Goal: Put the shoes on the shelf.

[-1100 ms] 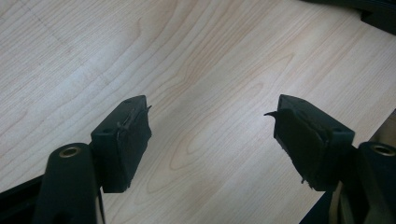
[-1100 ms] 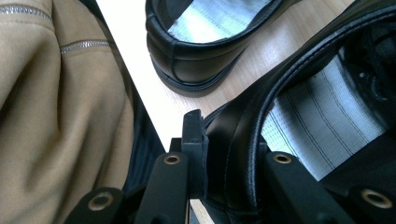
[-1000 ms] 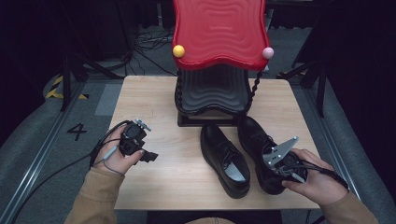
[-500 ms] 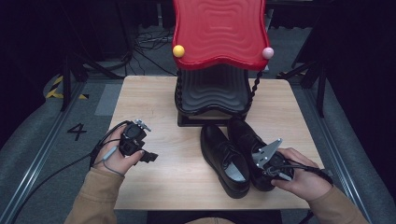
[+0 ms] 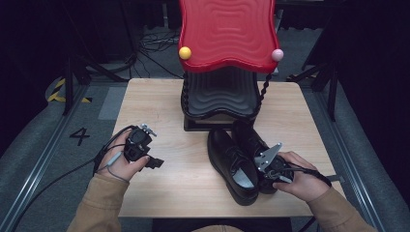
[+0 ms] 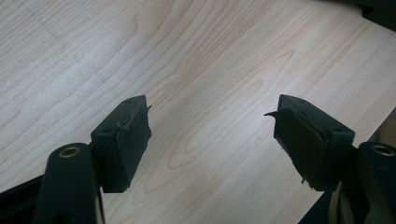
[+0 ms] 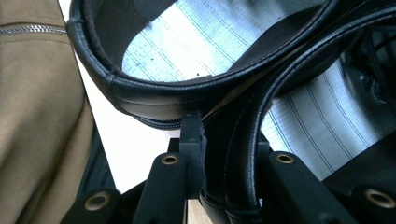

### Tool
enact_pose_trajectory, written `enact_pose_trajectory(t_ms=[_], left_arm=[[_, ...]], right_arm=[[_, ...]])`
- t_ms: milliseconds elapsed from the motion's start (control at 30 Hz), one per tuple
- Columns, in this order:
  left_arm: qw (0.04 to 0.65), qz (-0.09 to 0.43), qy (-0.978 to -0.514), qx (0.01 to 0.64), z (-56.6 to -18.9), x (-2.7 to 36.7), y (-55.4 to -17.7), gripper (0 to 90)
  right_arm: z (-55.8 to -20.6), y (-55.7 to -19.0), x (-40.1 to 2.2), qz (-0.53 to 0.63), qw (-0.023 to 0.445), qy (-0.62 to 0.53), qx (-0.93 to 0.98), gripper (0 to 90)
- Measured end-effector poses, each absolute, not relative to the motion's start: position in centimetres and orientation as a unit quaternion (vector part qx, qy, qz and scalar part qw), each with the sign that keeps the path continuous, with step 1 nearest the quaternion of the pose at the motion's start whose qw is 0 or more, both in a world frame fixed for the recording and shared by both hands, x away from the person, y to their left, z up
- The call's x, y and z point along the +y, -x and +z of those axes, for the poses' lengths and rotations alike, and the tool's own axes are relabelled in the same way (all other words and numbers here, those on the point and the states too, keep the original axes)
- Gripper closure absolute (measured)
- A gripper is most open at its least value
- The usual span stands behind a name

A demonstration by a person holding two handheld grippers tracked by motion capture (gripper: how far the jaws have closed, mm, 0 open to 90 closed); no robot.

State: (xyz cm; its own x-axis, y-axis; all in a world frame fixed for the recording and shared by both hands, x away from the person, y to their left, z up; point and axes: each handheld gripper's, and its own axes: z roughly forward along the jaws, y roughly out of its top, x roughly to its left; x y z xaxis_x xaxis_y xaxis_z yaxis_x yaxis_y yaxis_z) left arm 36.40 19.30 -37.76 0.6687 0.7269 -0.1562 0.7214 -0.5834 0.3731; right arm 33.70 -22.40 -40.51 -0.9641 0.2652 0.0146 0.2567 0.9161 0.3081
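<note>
On the light wooden tabletop [image 5: 159, 193], a red wavy-topped stand with a black ribbed base [image 5: 220, 92] sits at the far middle, and just before it two black leather lace-up shoes [image 5: 232, 162] lie side by side, touching, right of centre. The left gripper [image 5: 140, 145] rests on the tabletop well left of the shoes, fingers [image 6: 123, 140] wide apart over bare wood. The right gripper [image 5: 270, 164] sits at the near end of the right shoe [image 5: 251, 140], its collar wall between the fingers [image 7: 191, 140], the left shoe [image 7: 154, 93] touching just beside.
</note>
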Motion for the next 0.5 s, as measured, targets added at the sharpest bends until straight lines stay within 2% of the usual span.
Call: enact_pose_trajectory(t_ms=[200,500], left_arm=[[0.207,0.004,-0.889,0.408,-37.81,19.18,-36.42,27.5],[0.214,-0.003,-0.889,0.406,-37.86,19.36,-36.4,27.4]], right_arm=[[-40.67,-33.54,-22.24,0.153,0.019,-0.129,0.979,76.2],[-41.19,-33.23,-22.39,0.167,-0.004,-0.127,0.978,75.1]])
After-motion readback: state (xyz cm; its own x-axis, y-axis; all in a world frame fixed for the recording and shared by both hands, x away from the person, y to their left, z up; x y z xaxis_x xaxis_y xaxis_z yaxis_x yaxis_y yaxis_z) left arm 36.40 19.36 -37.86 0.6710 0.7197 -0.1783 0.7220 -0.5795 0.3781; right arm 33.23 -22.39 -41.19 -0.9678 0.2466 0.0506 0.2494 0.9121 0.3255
